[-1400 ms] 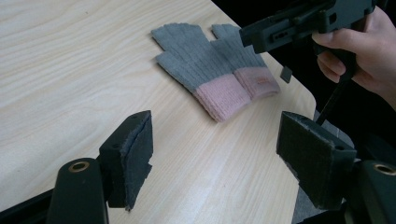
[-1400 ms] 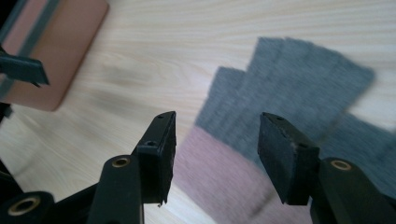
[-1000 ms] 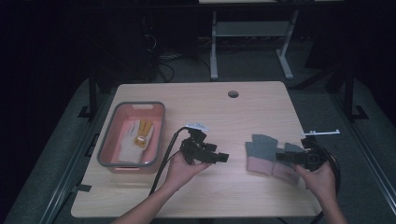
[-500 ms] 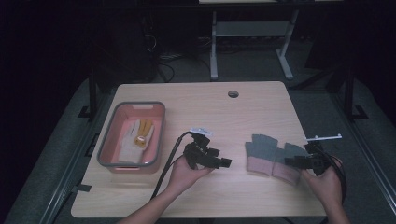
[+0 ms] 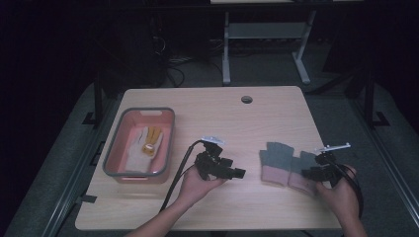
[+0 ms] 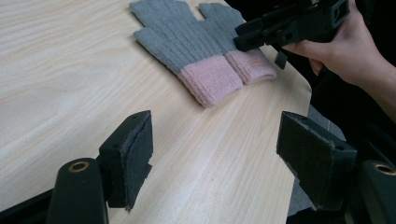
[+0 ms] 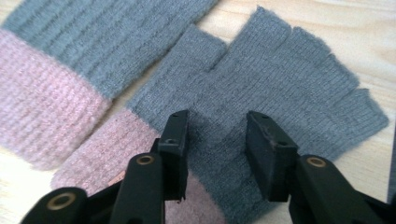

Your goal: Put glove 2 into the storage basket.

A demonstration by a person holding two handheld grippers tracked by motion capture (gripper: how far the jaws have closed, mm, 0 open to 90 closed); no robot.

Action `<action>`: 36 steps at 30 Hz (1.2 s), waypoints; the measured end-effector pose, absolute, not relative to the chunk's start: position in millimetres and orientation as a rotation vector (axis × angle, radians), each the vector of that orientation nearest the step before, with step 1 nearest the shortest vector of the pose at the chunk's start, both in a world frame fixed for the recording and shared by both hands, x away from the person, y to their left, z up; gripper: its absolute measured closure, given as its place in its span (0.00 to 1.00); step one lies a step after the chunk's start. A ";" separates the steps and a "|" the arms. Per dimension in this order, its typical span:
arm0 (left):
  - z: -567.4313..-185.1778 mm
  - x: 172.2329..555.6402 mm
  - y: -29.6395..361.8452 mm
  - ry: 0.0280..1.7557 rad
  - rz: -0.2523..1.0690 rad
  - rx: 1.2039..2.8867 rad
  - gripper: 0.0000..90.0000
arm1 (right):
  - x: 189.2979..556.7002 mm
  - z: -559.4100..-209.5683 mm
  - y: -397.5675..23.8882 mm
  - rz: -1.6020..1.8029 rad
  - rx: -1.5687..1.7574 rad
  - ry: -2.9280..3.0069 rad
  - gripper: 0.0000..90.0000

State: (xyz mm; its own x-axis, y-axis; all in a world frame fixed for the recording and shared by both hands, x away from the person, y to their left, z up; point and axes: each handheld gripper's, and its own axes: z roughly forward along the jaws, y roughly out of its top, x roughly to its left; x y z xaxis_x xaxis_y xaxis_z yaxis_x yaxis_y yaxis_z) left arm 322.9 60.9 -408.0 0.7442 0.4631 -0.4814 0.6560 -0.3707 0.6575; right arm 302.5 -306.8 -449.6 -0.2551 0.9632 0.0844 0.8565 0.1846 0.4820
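Note:
Two grey fingerless gloves with pink cuffs lie flat side by side on the wooden table [image 5: 222, 113], right of centre. My right gripper [image 5: 309, 174] [image 7: 217, 144] points down onto the right glove [image 5: 302, 167] [image 7: 280, 93] near its cuff. Its jaws have just been closing and stand partly apart, with flat glove fabric in the gap between them. The left glove [image 5: 276, 160] [image 7: 93, 42] lies untouched beside it. My left gripper [image 5: 238, 173] [image 6: 224, 149] hovers open over bare table, aimed at the gloves [image 6: 187, 51], nothing between its pads.
A pink tub with a grey rim [image 5: 111, 158] stands at the table's left and holds a white and yellow glove [image 5: 146, 143]. A cable hole [image 5: 246, 99] sits near the far edge. The right gripper is close to the table's right edge.
The right hand has shifted slightly toward the near edge over the right glove's cuff. The left hand and both gloves have stayed where they were.

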 end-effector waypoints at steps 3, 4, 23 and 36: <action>-409.1 322.3 61.1 0.850 -0.269 2.026 0.30 | 302.9 -449.6 -305.7 0.634 1.738 2.222 0.71; -409.5 321.8 61.0 0.851 -0.270 2.026 0.30 | 302.9 -449.7 -305.4 0.631 1.735 2.221 0.72; -414.5 321.4 62.1 0.865 -0.284 2.020 0.30 | 302.3 -446.4 -311.5 0.688 1.770 2.224 0.96; -411.9 321.0 66.0 0.863 -0.267 2.016 0.30 | 294.9 -420.9 -306.4 0.770 1.723 2.217 0.96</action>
